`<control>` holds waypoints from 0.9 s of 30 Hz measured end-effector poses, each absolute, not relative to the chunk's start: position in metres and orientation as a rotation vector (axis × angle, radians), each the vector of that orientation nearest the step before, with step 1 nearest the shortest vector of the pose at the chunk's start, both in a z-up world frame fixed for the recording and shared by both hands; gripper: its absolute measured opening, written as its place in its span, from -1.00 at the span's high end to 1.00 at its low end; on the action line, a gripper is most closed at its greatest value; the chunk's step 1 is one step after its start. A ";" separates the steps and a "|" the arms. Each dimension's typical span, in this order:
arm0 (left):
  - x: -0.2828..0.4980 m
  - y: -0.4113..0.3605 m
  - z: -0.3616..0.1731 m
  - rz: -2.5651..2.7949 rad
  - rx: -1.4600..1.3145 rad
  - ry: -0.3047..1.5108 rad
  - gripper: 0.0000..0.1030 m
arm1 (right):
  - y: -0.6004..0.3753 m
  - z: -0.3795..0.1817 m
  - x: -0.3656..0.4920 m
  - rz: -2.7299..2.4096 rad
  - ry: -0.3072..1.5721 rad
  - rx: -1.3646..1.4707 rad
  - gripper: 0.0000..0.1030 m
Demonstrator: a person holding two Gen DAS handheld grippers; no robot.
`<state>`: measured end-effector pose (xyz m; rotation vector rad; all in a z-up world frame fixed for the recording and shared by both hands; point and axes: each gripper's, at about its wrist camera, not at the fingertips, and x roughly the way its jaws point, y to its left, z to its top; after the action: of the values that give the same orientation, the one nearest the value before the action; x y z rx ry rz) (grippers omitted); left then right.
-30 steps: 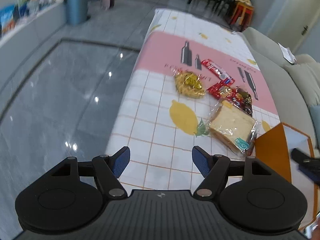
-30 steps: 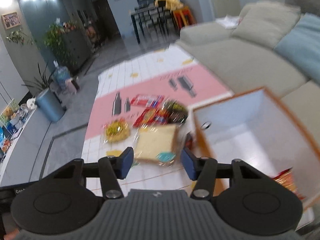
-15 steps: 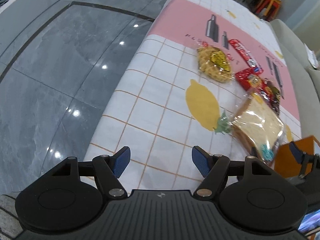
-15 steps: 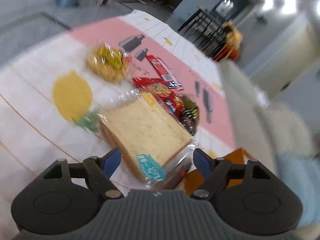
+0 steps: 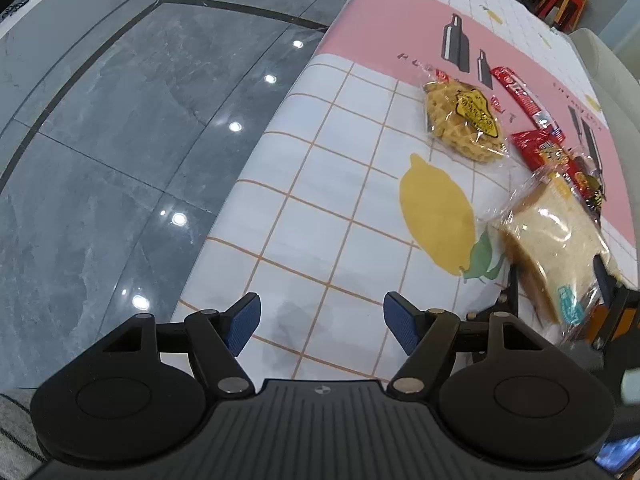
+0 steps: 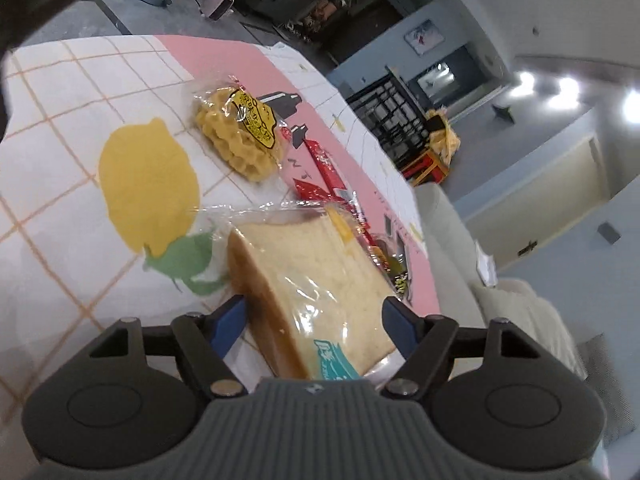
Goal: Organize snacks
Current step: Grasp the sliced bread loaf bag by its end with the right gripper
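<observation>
- Right gripper (image 6: pixel 314 326): jaws apart, one either side of the wrapped bread (image 6: pixel 316 280); pads not visibly pressing it.
- Left gripper (image 5: pixel 322 322): jaws apart, nothing between them, above the counter (image 5: pixel 320 184).
- Bread: on the counter beside the printed lemon (image 6: pixel 148 184).
- Waffle packet (image 6: pixel 244 136): beyond the bread.
- Red snack packets (image 6: pixel 328 184): behind the bread.

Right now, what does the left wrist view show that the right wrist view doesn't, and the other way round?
Only the left wrist view: the left tool open over bare tablecloth, and the grey tiled floor.
Only the right wrist view: the right tool open astride the bagged bread, plus the sofa.
Both: bread, bagged waffle and red wrapper.
</observation>
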<state>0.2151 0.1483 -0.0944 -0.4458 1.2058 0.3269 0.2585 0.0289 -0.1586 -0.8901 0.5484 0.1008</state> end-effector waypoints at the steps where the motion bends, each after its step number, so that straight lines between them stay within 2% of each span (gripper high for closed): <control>1: 0.215 0.148 -0.095 0.328 -0.443 1.210 -0.61 | 0.031 -0.158 0.261 0.108 0.549 -0.892 -0.47; 6: 0.213 0.151 -0.093 0.346 -0.434 1.206 -0.61 | 0.031 -0.146 0.264 0.173 0.592 -0.865 -0.44; 8: 0.213 0.152 -0.092 0.349 -0.432 1.205 -0.61 | 0.022 -0.142 0.268 0.240 0.646 -0.755 0.10; 10: 0.213 0.153 -0.091 0.345 -0.434 1.204 -0.61 | 0.019 -0.141 0.267 0.243 0.653 -0.738 0.18; 14: 0.212 0.155 -0.089 0.347 -0.441 1.196 -0.61 | 0.025 -0.147 0.249 0.272 0.603 -0.822 0.51; 19: 0.210 0.157 -0.086 0.347 -0.450 1.191 -0.61 | 0.019 -0.145 0.226 0.319 0.597 -0.829 0.61; 27: 0.205 0.160 -0.080 0.344 -0.459 1.176 -0.61 | 0.001 -0.116 0.187 0.480 0.766 -0.715 0.58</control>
<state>0.2048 0.1596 -0.0803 -0.4593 1.1762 0.3436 0.1865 0.0013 -0.1163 -0.7154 0.7662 0.4800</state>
